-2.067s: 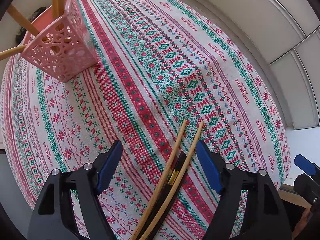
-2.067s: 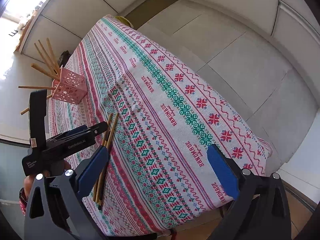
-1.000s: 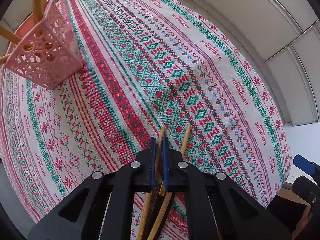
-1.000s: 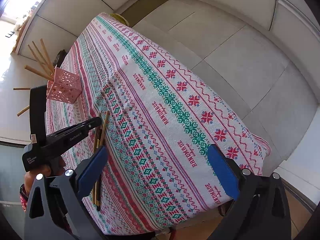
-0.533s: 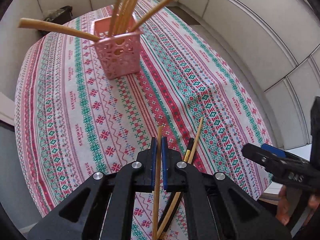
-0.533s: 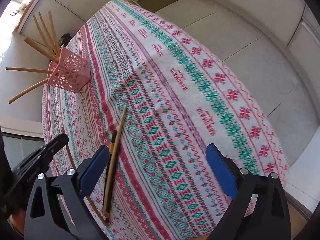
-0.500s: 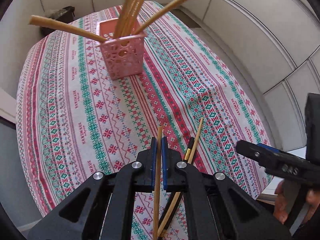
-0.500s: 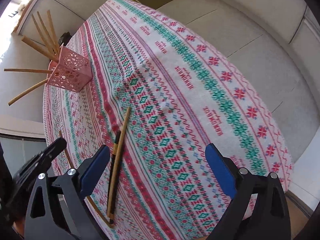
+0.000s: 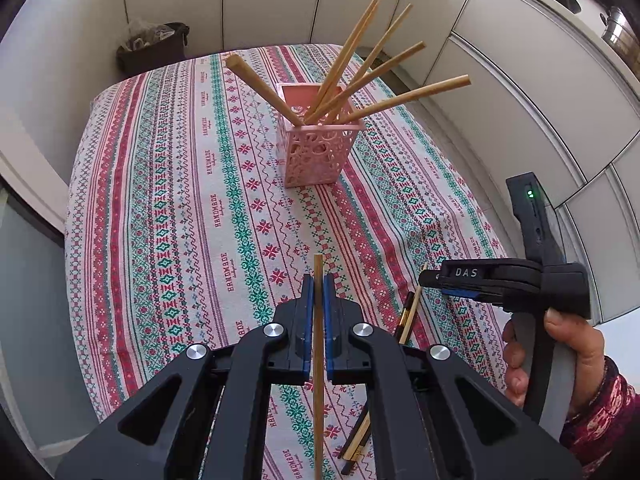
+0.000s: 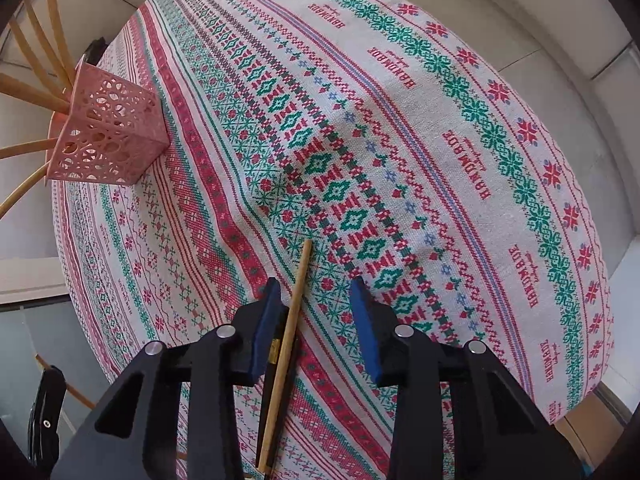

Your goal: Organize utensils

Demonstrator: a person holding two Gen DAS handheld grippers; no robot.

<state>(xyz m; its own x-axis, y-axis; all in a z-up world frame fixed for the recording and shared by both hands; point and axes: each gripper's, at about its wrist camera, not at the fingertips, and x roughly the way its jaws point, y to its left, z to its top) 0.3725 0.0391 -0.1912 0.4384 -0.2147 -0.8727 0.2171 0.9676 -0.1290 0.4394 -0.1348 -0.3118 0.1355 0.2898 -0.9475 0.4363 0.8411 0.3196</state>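
Your desk (image 9: 168,208) wears a cloth with red and green stripes and little flowers. White cupboards (image 9: 520,92) stand along the right side of the room. A dark bin (image 9: 154,46) with a bag in it sits by the wall past the far end of the desk.

A pink basket (image 9: 316,152) with holes in it stands near the middle of the desk. Five wooden sticks (image 9: 360,80) poke out of it and lean different ways.

Your left gripper (image 9: 316,308) is up above the desk, on the near side of the basket and well apart from it. Its blue fingers (image 9: 307,304) are squeezed tight on one stick (image 9: 318,360). That stick runs straight between them, and its tip pokes out in front toward the basket.

Two more things lie on the cloth close to your edge: a pale stick (image 10: 286,344) and a dark stick (image 10: 272,364) with a gold band, side by side. The dark one is partly hidden under the pale one.

Your right gripper (image 10: 316,304) is low over these two. Its fingers (image 10: 364,320) are apart, one on each side of the pale stick. The left finger is just beside the stick, and the right finger has a gap. You cannot tell if the left finger touches it. In the left camera, your right hand (image 9: 560,364) holds the black handle.
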